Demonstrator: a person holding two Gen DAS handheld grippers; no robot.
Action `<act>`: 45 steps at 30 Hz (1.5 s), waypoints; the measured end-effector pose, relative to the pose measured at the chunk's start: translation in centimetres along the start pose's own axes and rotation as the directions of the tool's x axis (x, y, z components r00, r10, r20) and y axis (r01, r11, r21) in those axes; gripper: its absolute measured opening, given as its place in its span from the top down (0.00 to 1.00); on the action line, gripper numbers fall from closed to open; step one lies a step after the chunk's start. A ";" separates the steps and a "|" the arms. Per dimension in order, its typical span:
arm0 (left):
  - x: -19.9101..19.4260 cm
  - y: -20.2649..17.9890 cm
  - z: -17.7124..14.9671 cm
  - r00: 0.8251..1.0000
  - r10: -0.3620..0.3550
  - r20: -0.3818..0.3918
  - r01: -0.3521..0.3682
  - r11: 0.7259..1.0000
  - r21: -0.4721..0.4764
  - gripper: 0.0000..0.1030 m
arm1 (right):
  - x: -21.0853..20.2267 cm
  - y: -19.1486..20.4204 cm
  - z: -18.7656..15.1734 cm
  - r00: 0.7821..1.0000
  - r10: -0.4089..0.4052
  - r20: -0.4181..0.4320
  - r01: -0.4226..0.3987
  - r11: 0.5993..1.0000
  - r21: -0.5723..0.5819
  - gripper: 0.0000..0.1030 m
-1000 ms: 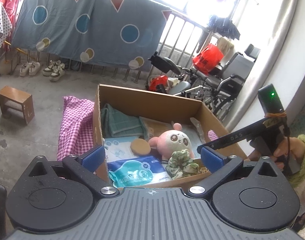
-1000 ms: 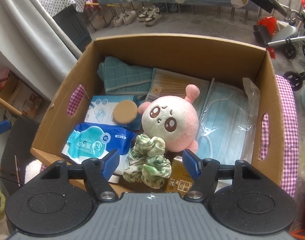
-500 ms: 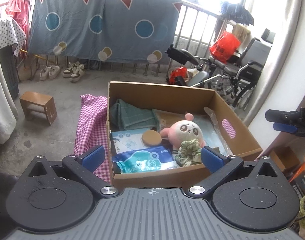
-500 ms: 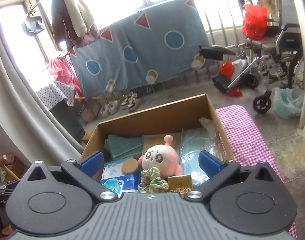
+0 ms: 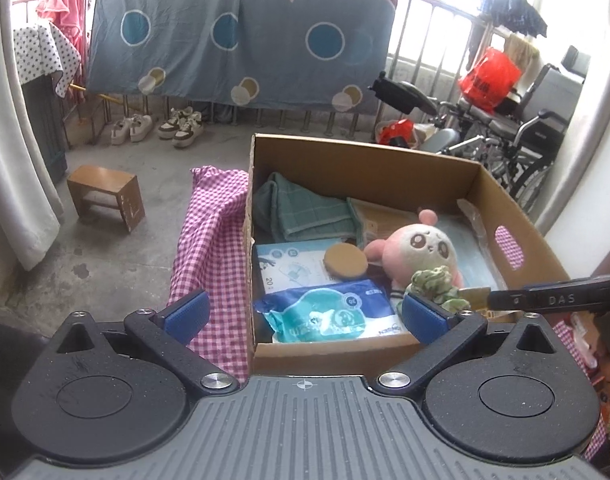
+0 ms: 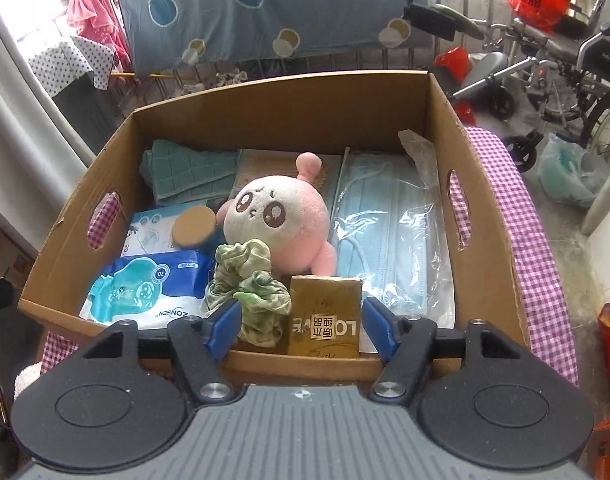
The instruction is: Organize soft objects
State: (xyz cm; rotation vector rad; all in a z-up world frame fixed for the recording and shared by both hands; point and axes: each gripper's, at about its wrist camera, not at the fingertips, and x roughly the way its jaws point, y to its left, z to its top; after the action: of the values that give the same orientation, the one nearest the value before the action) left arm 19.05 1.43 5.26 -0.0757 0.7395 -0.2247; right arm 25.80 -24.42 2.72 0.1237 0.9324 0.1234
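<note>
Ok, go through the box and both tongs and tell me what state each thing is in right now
Brown cardboard box: open-topped, on pink checked cloth.
Pink round plush toy: upright, facing the camera.
Green camouflage scrunchie: crumpled against the plush.
Clear bag of blue face masks: lying flat.
Teal towel: folded, back corner.
Left tongs: open, empty.
Right tongs: just closing, gripping nothing.

The brown corrugated cardboard box [image 6: 481, 184] is matt and rough-edged. Inside lie a fuzzy pink-and-cream plush toy [image 6: 281, 220], a crumpled green cloth scrunchie [image 6: 249, 284], a glossy blue plastic wipes pack [image 6: 145, 292] — and clear, shiny film over pale blue masks [image 6: 389, 240].
</note>
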 end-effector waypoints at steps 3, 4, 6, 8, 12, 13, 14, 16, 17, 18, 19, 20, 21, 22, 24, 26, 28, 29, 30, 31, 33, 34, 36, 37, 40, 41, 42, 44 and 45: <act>0.2 0.2 -0.1 1.000 -0.027 -0.010 0.027 1.000 -0.004 0.00 | -1.0 0.7 -0.8 1.000 -0.008 0.027 0.008 1.000 -0.012 0.32; 0.1 0.2 -0.1 0.999 -0.034 -0.012 0.034 0.999 -0.004 0.00 | -1.0 0.7 -1.0 0.999 -0.014 0.033 0.015 1.000 -0.012 0.32; 0.1 0.2 -0.3 0.999 -0.037 -0.013 0.037 0.999 0.000 0.00 | -1.0 0.7 -1.0 0.999 -0.021 0.033 0.021 1.000 -0.004 0.32; 0.0 0.1 -0.4 0.999 -0.042 -0.010 0.042 0.999 0.005 0.00 | -1.1 0.9 -1.0 0.999 -0.031 0.032 0.032 1.000 -0.002 0.31; -0.4 0.2 -0.4 0.999 -0.049 -0.004 0.049 0.999 0.003 0.00 | -1.0 0.9 -0.9 0.999 -0.033 0.034 0.033 0.999 0.000 0.31; -0.5 0.1 -0.4 0.999 -0.052 -0.005 0.052 0.999 0.004 0.00 | -1.1 0.9 -0.9 0.999 -0.033 0.035 0.033 0.999 0.001 0.31; -0.7 0.0 -0.4 0.998 -0.055 -0.004 0.055 0.998 0.006 0.00 | -1.2 0.9 -0.9 0.999 -0.031 0.039 0.031 0.999 0.010 0.31; -1.3 -0.2 -0.4 0.998 -0.059 0.005 0.059 0.998 0.013 0.00 | -2.3 0.9 -1.0 0.997 0.001 0.072 -0.003 0.999 0.033 0.26; -1.7 -0.4 -0.4 0.998 -0.059 0.012 0.059 0.998 0.017 0.00 | -3.2 1.2 -1.2 0.995 0.017 0.095 -0.021 0.999 0.036 0.17; -2.2 -0.7 -0.4 0.998 -0.057 0.021 0.057 0.998 0.021 0.00 | -4.2 1.5 -1.5 0.992 0.022 0.122 -0.026 0.999 0.037 0.12; -2.6 -1.1 -0.4 0.998 -0.053 0.031 0.052 0.998 0.028 0.00 | -5.3 1.8 -1.8 0.988 0.019 0.156 -0.025 0.999 0.036 0.02; -3.0 -1.5 -0.4 0.998 -0.049 0.039 0.048 0.998 0.037 0.00 | -6.8 2.2 -2.2 0.979 0.010 0.202 -0.017 0.999 0.029 0.00; -3.3 -1.9 -0.4 0.998 -0.045 0.048 0.043 0.998 0.045 0.00 | -8.2 2.7 -2.7 0.969 0.004 0.247 -0.008 1.000 0.015 0.00; -3.6 -2.4 -0.4 0.998 -0.041 0.053 0.039 0.998 0.053 0.00 | -9.3 3.1 -3.2 0.959 0.001 0.284 -0.002 1.000 0.003 0.00; -3.7 -3.3 -0.5 0.998 -0.036 0.056 0.033 0.998 0.056 0.00 | -11.4 3.7 -4.2 0.940 -0.017 0.340 0.019 1.000 -0.005 0.00; -3.6 -4.1 -0.5 0.999 -0.017 0.051 0.014 0.999 0.051 0.00 | -12.3 4.1 -4.9 0.933 -0.046 0.357 0.047 0.999 0.007 0.00; -3.2 -5.0 -0.6 0.999 0.011 0.053 -0.014 0.998 0.055 0.00 | -12.4 4.2 -5.5 0.930 -0.099 0.354 0.094 0.995 0.033 0.00; -3.1 -5.4 -0.8 0.998 0.022 0.058 -0.025 0.998 0.063 0.00 | -12.3 4.4 -5.7 0.929 -0.124 0.350 0.119 0.992 0.036 0.00; -2.8 -5.8 -1.0 0.998 0.029 0.057 -0.034 0.996 0.079 0.00 | -12.1 4.6 -6.0 0.927 -0.149 0.344 0.149 0.988 0.028 0.00; -2.4 -6.2 -1.1 0.998 0.035 0.047 -0.039 0.995 0.097 0.00 | -11.9 4.8 -6.1 0.926 -0.166 0.338 0.173 0.985 0.011 0.00; -1.6 -6.8 -1.4 0.999 0.032 0.010 -0.033 0.992 0.119 0.00 | -11.5 5.1 -6.2 0.928 -0.184 0.324 0.200 0.980 -0.016 0.00; -1.2 -6.8 -1.5 1.000 0.024 -0.007 -0.023 0.994 0.107 0.00 | -11.3 5.1 -6.1 0.927 -0.195 0.321 0.211 0.977 -0.017 0.00; -0.7 -6.8 -1.7 0.999 0.019 -0.045 -0.017 0.999 0.046 0.00 | -11.1 5.2 -6.0 0.920 -0.220 0.326 0.232 0.973 0.001 0.00; -0.5 -6.8 -1.8 0.998 0.020 -0.058 -0.019 0.999 0.028 0.00 | -10.9 5.3 -5.9 0.917 -0.225 0.329 0.237 0.971 0.004 0.00; -0.4 -7.2 -2.0 0.995 0.052 -0.079 -0.050 0.998 0.027 0.00 | -10.1 5.2 -5.8 0.924 -0.231 0.306 0.239 0.971 0.014 0.00; -0.5 -7.4 -2.0 0.995 0.072 -0.076 -0.069 0.997 0.039 0.00 | -9.9 5.2 -5.7 0.927 -0.231 0.297 0.237 0.971 0.016 0.00; -0.6 -7.6 -2.0 0.994 0.087 -0.070 -0.084 0.995 0.052 0.00 | -9.8 5.2 -5.8 0.930 -0.230 0.288 0.234 0.972 0.021 0.00; -0.7 -7.7 -1.9 0.992 0.112 -0.063 -0.108 0.992 0.063 0.00 | -9.3 5.0 -5.7 0.934 -0.227 0.275 0.228 0.973 0.031 0.00; -0.7 -7.7 -1.9 0.991 0.118 -0.061 -0.114 0.991 0.064 0.00 | -9.2 4.9 -5.7 0.936 -0.226 0.268 0.225 0.974 0.036 0.00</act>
State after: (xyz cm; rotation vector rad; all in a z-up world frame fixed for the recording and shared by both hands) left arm 15.90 -5.91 5.52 0.0326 0.7984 -0.1384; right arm 15.54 -20.78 7.39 0.0352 0.6671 -0.1072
